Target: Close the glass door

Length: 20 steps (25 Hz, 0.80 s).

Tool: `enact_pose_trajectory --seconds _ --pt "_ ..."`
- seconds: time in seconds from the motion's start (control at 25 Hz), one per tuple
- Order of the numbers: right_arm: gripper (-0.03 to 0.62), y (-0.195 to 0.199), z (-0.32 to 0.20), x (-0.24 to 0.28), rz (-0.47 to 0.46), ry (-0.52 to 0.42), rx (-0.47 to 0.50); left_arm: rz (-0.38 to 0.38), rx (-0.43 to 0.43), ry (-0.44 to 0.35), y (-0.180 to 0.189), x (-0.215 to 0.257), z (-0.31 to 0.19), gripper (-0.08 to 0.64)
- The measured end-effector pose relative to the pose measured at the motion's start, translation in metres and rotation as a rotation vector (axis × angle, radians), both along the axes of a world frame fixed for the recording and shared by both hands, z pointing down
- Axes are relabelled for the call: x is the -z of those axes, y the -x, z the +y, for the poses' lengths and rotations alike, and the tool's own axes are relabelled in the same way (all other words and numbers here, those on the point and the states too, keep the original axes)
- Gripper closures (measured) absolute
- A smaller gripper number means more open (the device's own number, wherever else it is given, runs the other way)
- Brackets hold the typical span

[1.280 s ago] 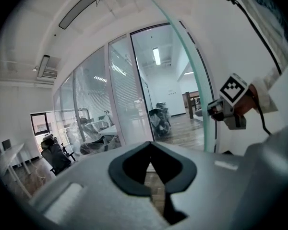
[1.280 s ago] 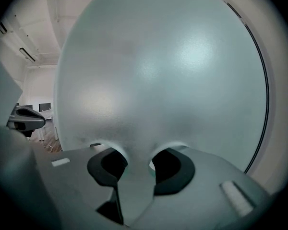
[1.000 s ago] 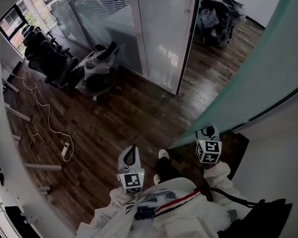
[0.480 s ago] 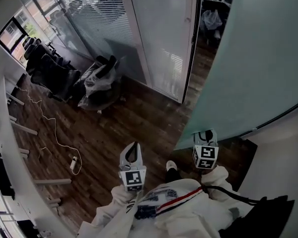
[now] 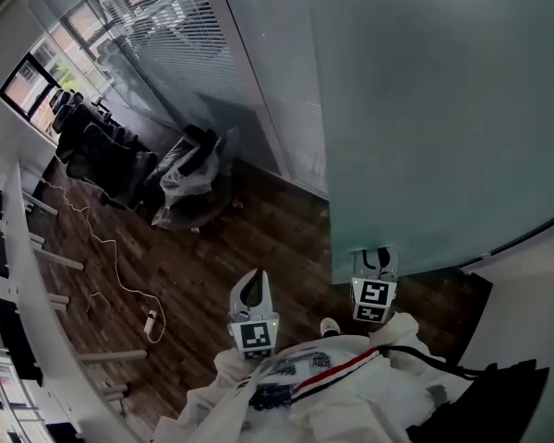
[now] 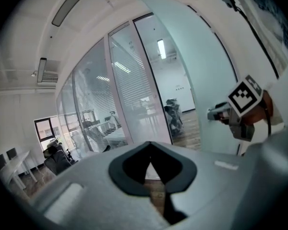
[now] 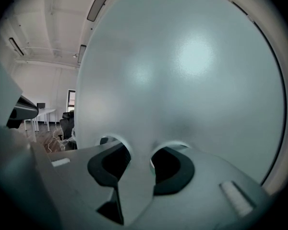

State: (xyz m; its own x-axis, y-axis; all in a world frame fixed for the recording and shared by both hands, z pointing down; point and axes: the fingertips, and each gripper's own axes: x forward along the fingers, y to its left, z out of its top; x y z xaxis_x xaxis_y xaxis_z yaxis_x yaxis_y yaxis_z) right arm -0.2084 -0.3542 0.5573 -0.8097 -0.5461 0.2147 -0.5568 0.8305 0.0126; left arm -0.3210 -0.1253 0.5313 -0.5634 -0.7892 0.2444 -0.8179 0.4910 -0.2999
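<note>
- Swung across since the earlier frame, the glass door [image 5: 425, 109] now covers most of the doorway. Its free edge stands near the partition frame [image 5: 258, 90], and the left gripper view shows a narrow gap still open.
- Right gripper [image 5: 379, 257]: jaws clamped on the door's free edge, the pane running between the pads.
- Left gripper [image 5: 252, 281]: jaws together, empty, apart from the door, above the wooden floor [image 5: 258, 233].
- Step in hand, as judged: the last part of the swing. Keep the clamp square to the pane and follow the door's arc. Slow before the frame so the glass meets it softly, and release only once the door sits flush.
</note>
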Motion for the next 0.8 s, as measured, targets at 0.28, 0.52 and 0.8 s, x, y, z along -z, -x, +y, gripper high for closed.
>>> enact_pose_trajectory --seconds 0.28,0.52,0.8 --pt "0.462 0.015 -0.006 0.001 0.021 0.005 -0.034 0.011 0.005 -0.017 0.01 0.008 0.0 0.558" --pt "0.463 0.021 -0.019 0.01 0.022 -0.005 -0.052 0.073 -0.03 -0.033 0.027 0.004 -0.02 0.558" --pt "0.463 0.032 -0.041 0.035 0.018 0.011 -0.088 0.106 -0.152 -0.05 0.071 0.017 -0.068 0.558"
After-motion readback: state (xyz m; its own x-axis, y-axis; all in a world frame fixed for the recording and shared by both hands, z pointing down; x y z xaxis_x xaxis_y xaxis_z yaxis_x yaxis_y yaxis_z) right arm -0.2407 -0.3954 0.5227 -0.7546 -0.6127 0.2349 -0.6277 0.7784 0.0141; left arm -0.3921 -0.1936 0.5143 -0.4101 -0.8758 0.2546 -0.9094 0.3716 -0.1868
